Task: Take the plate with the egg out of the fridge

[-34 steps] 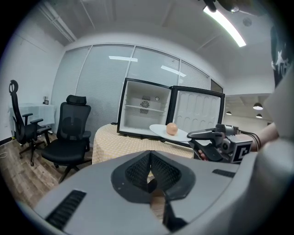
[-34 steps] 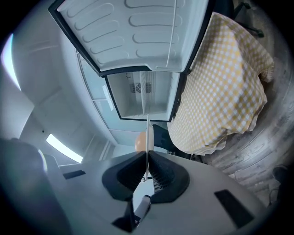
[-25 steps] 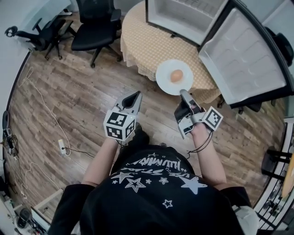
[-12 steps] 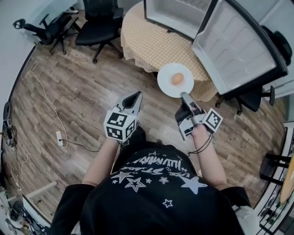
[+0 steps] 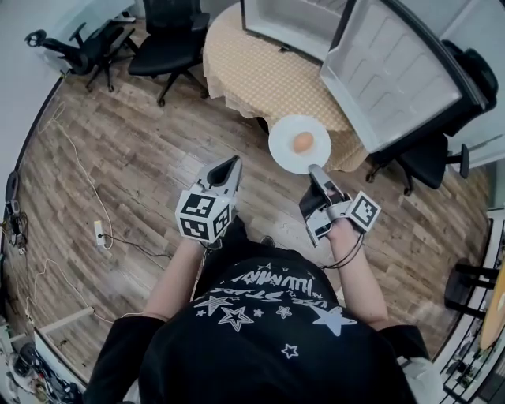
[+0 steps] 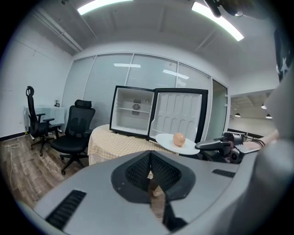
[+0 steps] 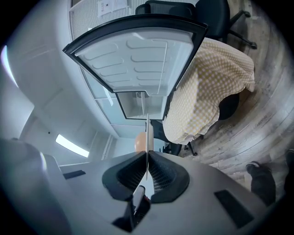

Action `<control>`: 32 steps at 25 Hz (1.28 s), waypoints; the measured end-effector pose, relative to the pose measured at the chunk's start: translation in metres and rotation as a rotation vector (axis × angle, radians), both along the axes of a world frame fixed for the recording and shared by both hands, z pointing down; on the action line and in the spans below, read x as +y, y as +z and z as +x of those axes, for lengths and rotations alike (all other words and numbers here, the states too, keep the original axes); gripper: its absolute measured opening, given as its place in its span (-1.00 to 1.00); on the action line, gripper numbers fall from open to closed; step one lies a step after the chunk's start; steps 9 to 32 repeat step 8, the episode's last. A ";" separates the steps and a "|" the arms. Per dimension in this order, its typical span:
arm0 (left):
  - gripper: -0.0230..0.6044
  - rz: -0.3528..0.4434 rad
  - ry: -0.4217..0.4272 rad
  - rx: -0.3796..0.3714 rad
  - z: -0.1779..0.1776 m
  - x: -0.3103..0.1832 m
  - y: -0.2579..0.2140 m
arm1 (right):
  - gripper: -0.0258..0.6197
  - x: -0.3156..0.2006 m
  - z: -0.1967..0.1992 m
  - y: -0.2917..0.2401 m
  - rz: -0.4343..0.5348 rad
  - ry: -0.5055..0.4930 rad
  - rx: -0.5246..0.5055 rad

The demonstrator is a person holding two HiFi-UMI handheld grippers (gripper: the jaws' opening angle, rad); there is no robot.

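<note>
Gripping 1 white plate (image 5: 282,151) by its near rim: right tongs (image 5: 316,169), clenched. 1 egg (image 5: 302,143) sits mid-plate. Left tongs (image 5: 231,164): clenched, empty. Plate is held outside the open fridge (image 5: 288,20), at the cloth-covered bench (image 5: 252,71) edge.

1. The fridge (image 5: 284,20) runs off the head view's top edge, so only the bottom of its cabinet shows. Its open door (image 5: 390,75) covers part of the table (image 5: 252,71).
2. The near rim of the plate (image 5: 284,146) is hidden under the tip of the right gripper (image 5: 316,169).
3. In the right gripper view the plate shows edge-on as a thin line, with most of the egg (image 7: 139,140) behind it.
4. The fitting (image 6: 136,106) on the fridge's back wall is too small to identify.
5. The door half covers a black chair (image 5: 426,154).
6. The clutter (image 5: 31,367) in the head view's lower left corner is too small to tell.
</note>
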State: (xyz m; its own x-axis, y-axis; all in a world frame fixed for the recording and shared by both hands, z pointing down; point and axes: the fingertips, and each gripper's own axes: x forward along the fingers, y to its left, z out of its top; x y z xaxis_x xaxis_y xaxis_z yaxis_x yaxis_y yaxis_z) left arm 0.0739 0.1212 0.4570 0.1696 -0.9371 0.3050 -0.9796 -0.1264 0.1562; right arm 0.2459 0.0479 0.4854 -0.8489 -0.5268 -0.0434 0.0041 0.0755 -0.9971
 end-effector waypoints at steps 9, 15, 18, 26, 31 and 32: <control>-0.92 -0.022 0.010 0.005 0.030 0.004 0.006 | -0.81 0.008 0.021 0.005 -0.014 -0.012 0.011; -0.92 -0.022 0.010 0.005 0.030 0.004 0.006 | -0.81 0.008 0.021 0.005 -0.014 -0.012 0.011; -0.92 -0.022 0.010 0.005 0.030 0.004 0.006 | -0.81 0.008 0.021 0.005 -0.014 -0.012 0.011; -0.92 -0.022 0.010 0.005 0.030 0.004 0.006 | -0.81 0.008 0.021 0.005 -0.014 -0.012 0.011; -0.92 -0.022 0.010 0.005 0.030 0.004 0.006 | -0.81 0.008 0.021 0.005 -0.014 -0.012 0.011; -0.92 -0.022 0.010 0.005 0.030 0.004 0.006 | -0.81 0.008 0.021 0.005 -0.014 -0.012 0.011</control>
